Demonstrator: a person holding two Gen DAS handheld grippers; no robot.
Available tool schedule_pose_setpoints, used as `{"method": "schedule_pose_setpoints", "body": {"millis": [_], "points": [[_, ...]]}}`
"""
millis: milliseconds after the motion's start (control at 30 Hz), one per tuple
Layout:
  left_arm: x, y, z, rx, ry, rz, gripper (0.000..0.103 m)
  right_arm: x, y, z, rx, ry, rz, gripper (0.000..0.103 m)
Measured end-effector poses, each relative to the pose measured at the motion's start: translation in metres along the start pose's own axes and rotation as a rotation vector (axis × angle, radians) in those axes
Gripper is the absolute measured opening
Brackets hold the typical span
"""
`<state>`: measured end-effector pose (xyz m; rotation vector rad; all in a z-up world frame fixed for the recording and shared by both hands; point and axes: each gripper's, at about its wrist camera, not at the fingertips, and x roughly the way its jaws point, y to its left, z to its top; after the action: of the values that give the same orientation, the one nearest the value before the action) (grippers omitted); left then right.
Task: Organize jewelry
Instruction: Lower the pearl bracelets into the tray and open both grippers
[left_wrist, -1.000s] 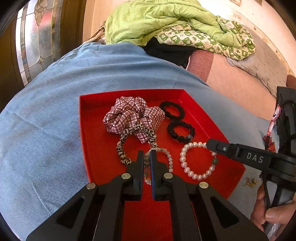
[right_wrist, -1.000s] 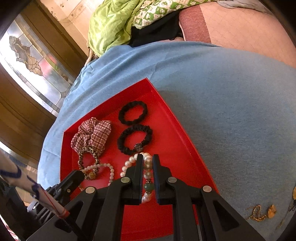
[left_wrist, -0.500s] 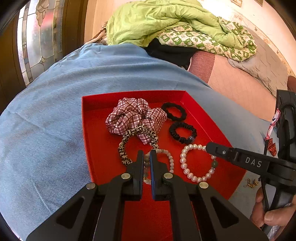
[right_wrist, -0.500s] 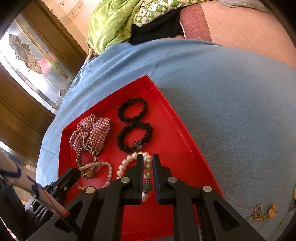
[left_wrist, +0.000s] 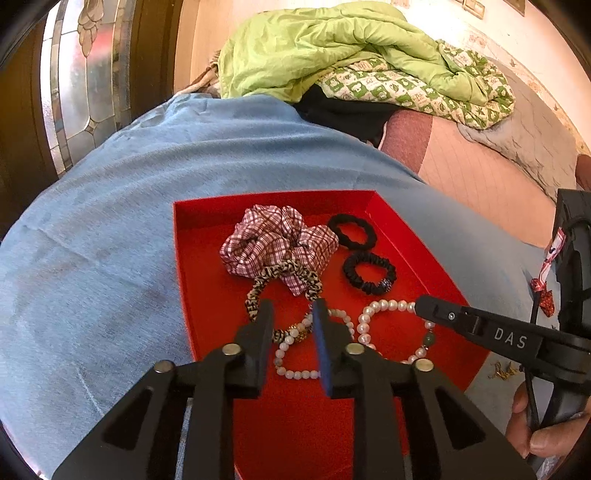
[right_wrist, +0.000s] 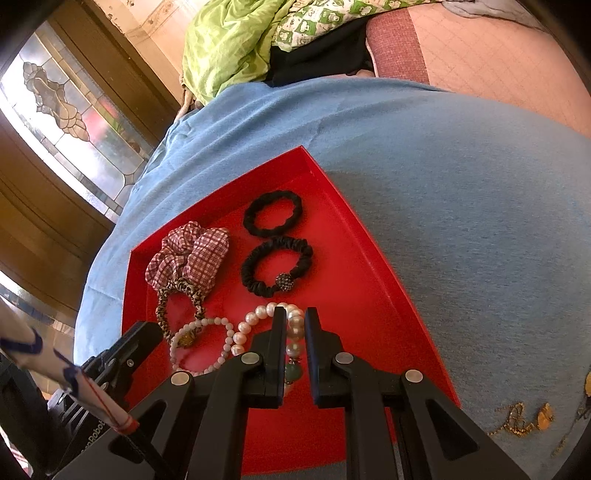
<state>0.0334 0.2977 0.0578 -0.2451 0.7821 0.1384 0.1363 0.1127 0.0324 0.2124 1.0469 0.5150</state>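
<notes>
Here, the left gripper (left_wrist: 293, 325) is opening over the small pink bead bracelet (left_wrist: 295, 350), which lies free between its parting jaws on the red tray (left_wrist: 207, 288), while the right gripper (right_wrist: 294, 332) stays clamped on the larger pearl bracelet (right_wrist: 258, 325) lying just beside it. Lifted carelessly, the glossy round pearls could snag the smaller strand — or the leopard-print hair tie (left_wrist: 280, 273) touching the soft checked scrunchie (left_wrist: 273, 240) — and drag 2 pieces together.

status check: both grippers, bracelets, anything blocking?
Left gripper opening over small bead bracelet. Right gripper shut on pearl bracelet. Both in red tray. Nothing blocking.
</notes>
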Motion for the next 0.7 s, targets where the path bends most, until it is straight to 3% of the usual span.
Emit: {"method": "schedule_pose_setpoints", "body": {"millis": [500,567,700], "points": [[-0.009,-0.003,0.002,0.012,-0.049,0.042,0.032,-0.016,0.004,-0.003,-0.007,-0.022,0.02,0.014],[-0.011,-0.003,0.002,0.015,-0.061,0.051,0.038,-0.019,0.005,-0.005,-0.008,-0.023,0.026,0.014],[-0.014,-0.002,0.003,0.018,-0.078,0.062,0.042,-0.025,0.006,-0.007,-0.009,-0.028,0.036,0.014]]}}
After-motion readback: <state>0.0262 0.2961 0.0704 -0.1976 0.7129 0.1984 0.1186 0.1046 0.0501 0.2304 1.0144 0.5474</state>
